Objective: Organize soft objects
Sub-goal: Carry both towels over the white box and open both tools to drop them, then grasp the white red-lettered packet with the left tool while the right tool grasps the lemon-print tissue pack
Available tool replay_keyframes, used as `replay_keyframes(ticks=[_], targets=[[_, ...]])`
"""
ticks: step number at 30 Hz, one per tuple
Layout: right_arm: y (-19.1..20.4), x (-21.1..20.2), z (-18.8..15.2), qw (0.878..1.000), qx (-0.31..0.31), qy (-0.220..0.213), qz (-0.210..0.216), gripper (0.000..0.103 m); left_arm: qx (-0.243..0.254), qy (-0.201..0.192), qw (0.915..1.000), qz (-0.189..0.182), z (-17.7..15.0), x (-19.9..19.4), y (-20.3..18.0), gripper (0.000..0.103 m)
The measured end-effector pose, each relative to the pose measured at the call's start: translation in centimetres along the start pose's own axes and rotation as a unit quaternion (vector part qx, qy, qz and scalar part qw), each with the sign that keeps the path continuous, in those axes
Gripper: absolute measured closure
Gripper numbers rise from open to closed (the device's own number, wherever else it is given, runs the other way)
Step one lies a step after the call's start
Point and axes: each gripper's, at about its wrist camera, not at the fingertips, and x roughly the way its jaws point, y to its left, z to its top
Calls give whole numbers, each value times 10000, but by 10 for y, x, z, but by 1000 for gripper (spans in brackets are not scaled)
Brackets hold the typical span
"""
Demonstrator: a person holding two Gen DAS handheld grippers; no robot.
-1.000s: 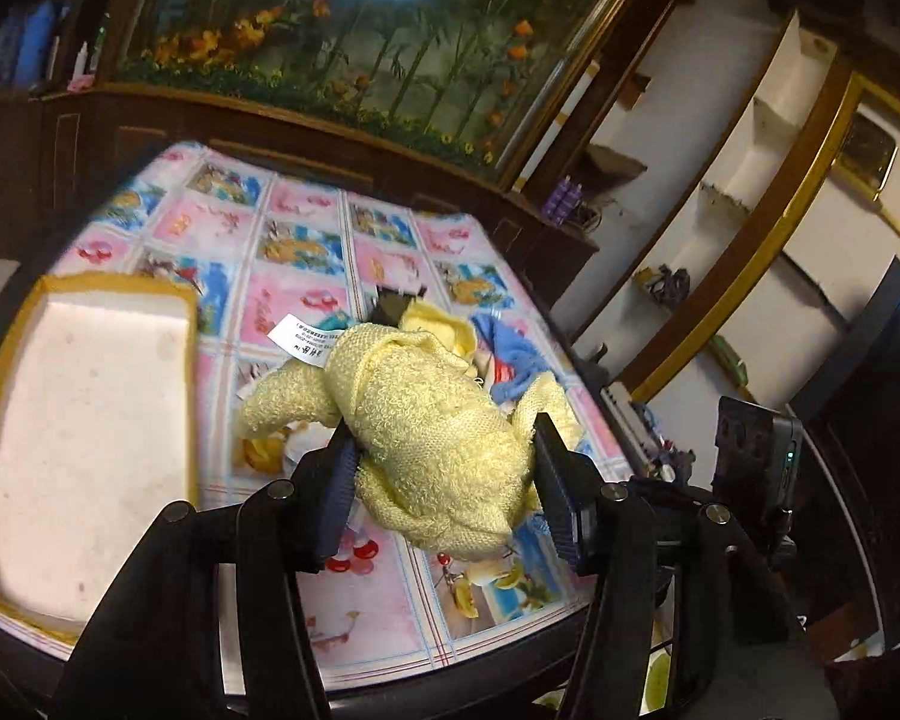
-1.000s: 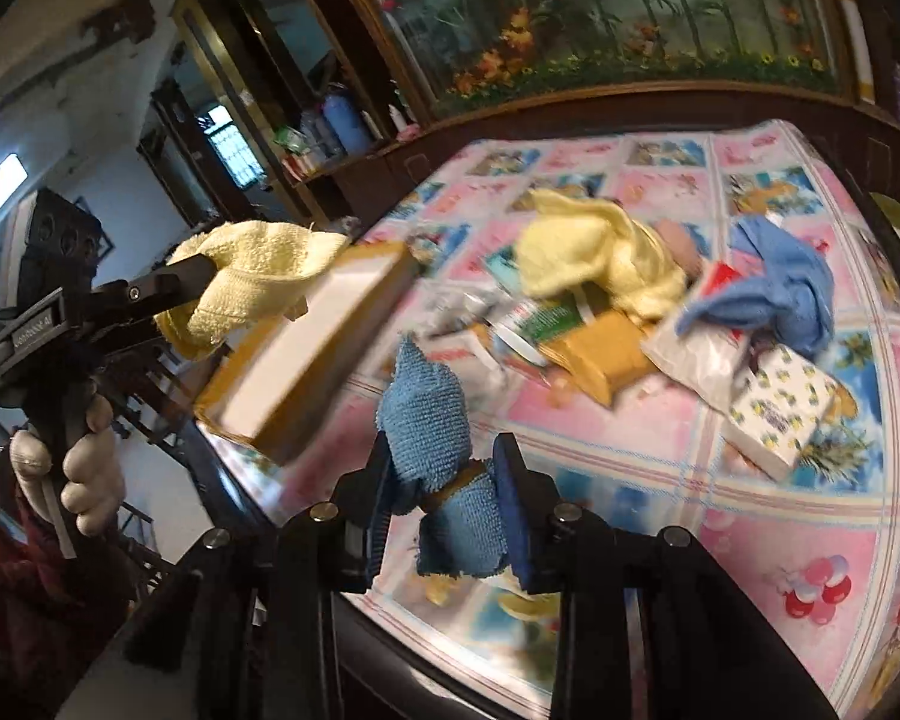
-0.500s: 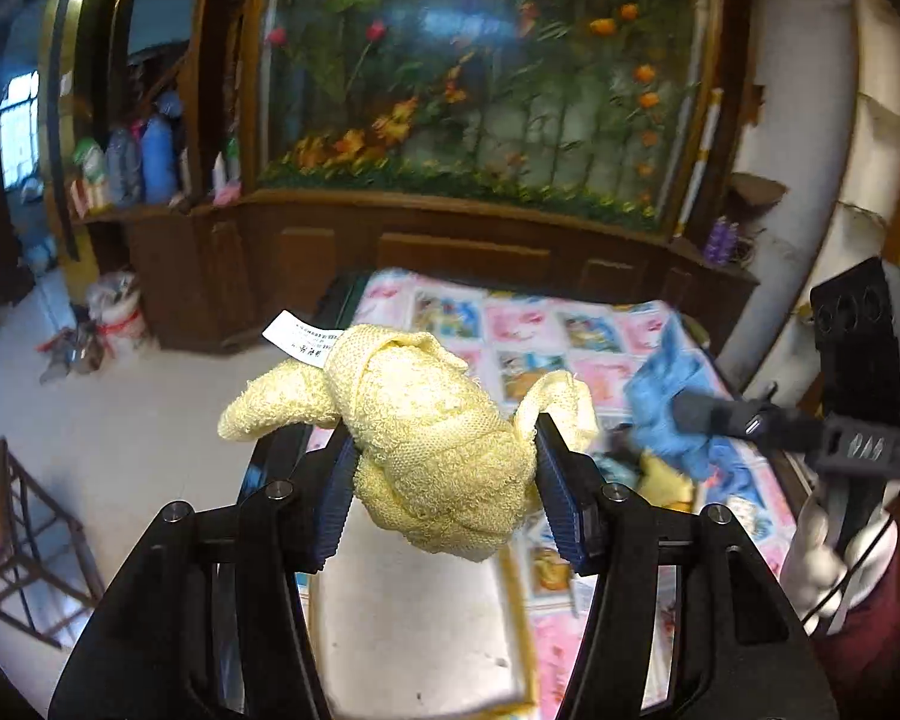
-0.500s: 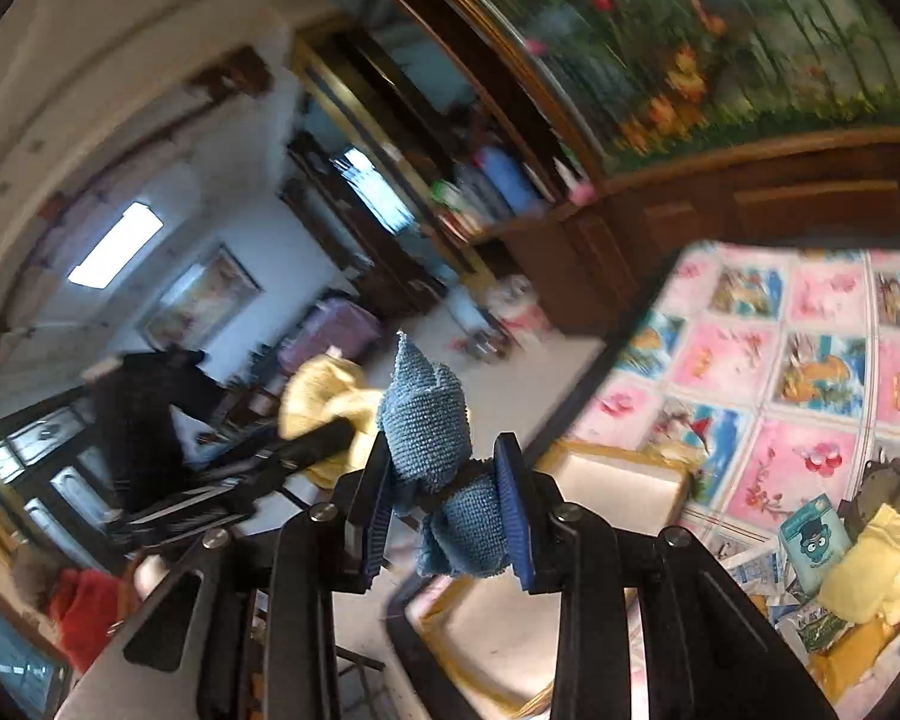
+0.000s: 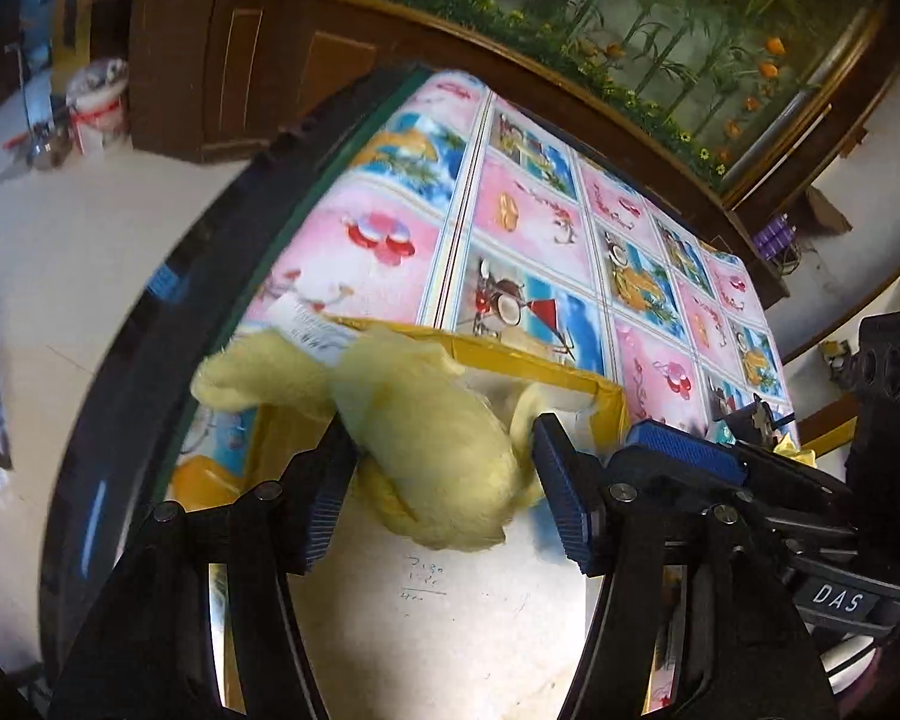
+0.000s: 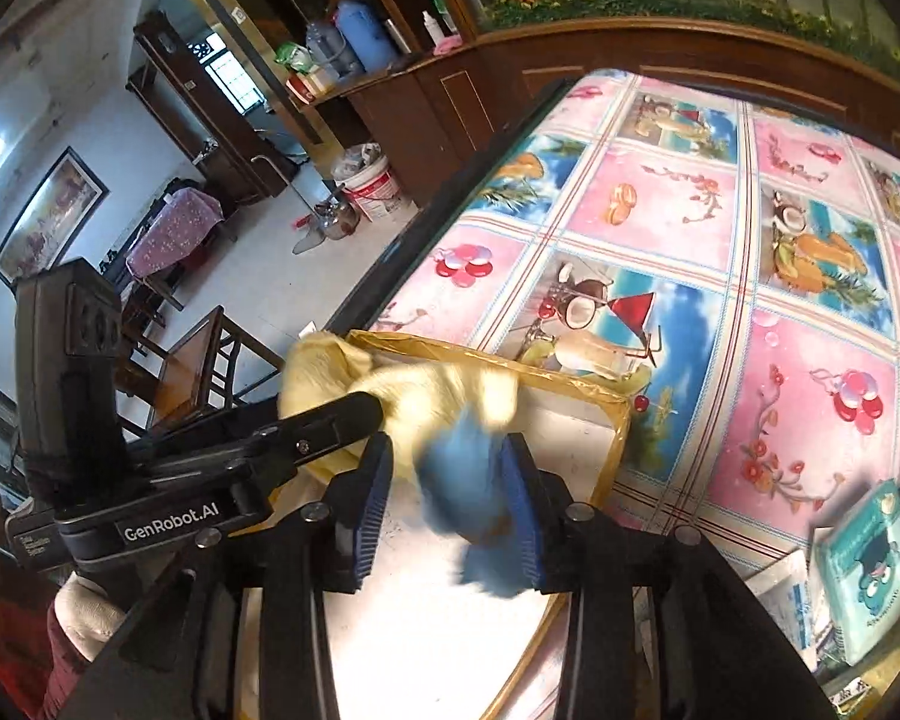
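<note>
1. We hold the left gripper (image 5: 444, 480) clenched on a yellow towel (image 5: 432, 450), a knotted terry bundle with a paper tag; it hangs just above the tray (image 5: 540, 369), over its near corner.
2. We hold the right gripper (image 6: 447, 495) clamped on a blue cloth (image 6: 468, 480), a fuzzy, blurred wad, also above the tray's white floor and just beside the yellow bundle.
3. We judge the task mid-way: both soft pieces are carried over the tray but neither lies in it yet, and the tray floor we can see is bare apart from faint handwriting.
4. What is left, as we read it, is lowering and letting go of both.
5. The tray is shallow and rectangular, with a glossy yellow rim and a pale, matte inside; it sits on the table (image 6: 720, 228) under a slick, picture-printed cover.
6. A teal printed packet (image 6: 870, 564) lies at the right edge, well apart from the tray.
</note>
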Motion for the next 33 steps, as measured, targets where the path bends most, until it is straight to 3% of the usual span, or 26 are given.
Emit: replay_keyframes(ticks=[4,8,11,13,16,19,22,28,31,33], targets=[[-8,-2,1,9997,171,-133,-60,57,-143,-30,9997,-213,-3,-6,3,44],[-15,-39,-12,9989,105,-454,-27,57,-266,-273,9993,-32,-5,-30,0,44],[-20,-81,-32,9968,-112,-780,-164,56,11,-663,9978,-27,-18,-65,-23,44],[-30,-111,-53,9953,-183,-903,-306,47,282,-844,9958,-207,-32,-87,-48,41],[-48,-135,-83,9941,-248,-854,-625,42,710,-926,9923,-417,-58,-101,-89,33],[-68,-138,-113,9928,-201,-602,-1012,42,1051,-702,9905,-550,-85,-93,-128,33],[-89,-141,-142,9927,8,-419,-1132,42,1305,-333,9893,-567,-110,-71,-160,33],[-130,-172,-181,9901,595,-625,-1104,42,1297,514,9889,-517,-149,-14,-198,33],[-145,-185,-193,9882,728,-684,-1157,42,1502,577,9868,-176,-158,8,-213,33],[-153,-194,-200,9866,768,-754,-1223,42,1806,428,9822,287,-163,20,-223,33]])
